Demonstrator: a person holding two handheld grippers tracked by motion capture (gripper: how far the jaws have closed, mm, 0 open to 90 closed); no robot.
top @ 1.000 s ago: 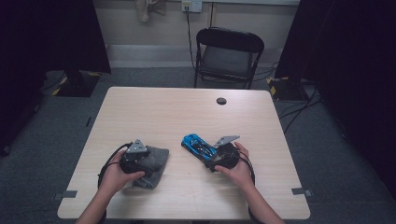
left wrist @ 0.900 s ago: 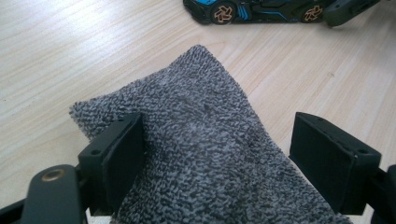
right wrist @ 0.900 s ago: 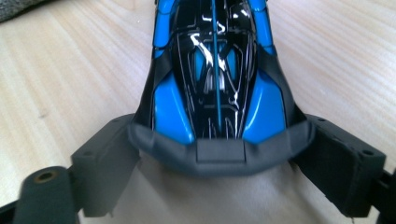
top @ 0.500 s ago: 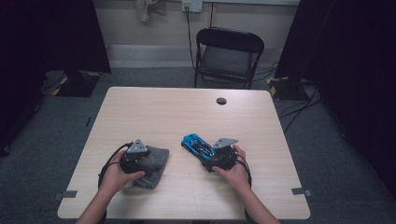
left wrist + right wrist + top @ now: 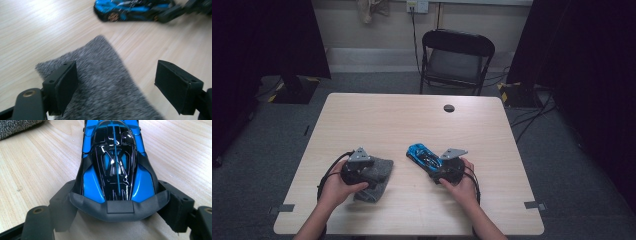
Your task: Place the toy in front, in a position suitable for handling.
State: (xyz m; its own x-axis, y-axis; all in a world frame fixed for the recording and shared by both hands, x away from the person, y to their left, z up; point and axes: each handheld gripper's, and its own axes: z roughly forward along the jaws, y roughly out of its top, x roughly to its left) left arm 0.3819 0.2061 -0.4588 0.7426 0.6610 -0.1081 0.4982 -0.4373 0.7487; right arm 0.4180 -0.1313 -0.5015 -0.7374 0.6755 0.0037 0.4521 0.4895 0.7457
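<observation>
**Clerk:** Two grippers were on the table point(image 5: 362, 115), one per hand. Item one: left gripper point(image 5: 125, 82), over the grey cloth point(image 5: 379, 175), near the front left.

**Checker:** Jaw state?

**Clerk:** Spread. The left gripper view showed one pad at the cloth's left edge and the other standing clear over bare wood, with cloth lying between them unpinched. The high view gave no such detail; there the gripper point(image 5: 357, 170) and hand point(image 5: 337, 187) covered part of the cloth.

**Checker:** Item two?

**Clerk:** Right gripper point(image 5: 120, 202), at the tail of the blue car point(image 5: 115, 165). Its jaws had just been closing, with the car's rear between them. The right gripper view showed a pad close on each rear flank; whether they pressed the car could not be told, since the rear wing hid the contact.

**Checker:** Car's place?

**Clerk:** On the table, right of the cloth and apart from it, nose angled toward the far left in the high view point(image 5: 422, 156). That view also recorded a black chair point(image 5: 457, 60) beyond the table and a dark disc point(image 5: 449, 108) near the far edge.

**Checker:** Cross-views?

**Clerk:** The left gripper view caught the car point(image 5: 132, 10) side-on beyond the cloth's corner; the right gripper view caught a cloth edge point(image 5: 17, 127) at top left.
</observation>
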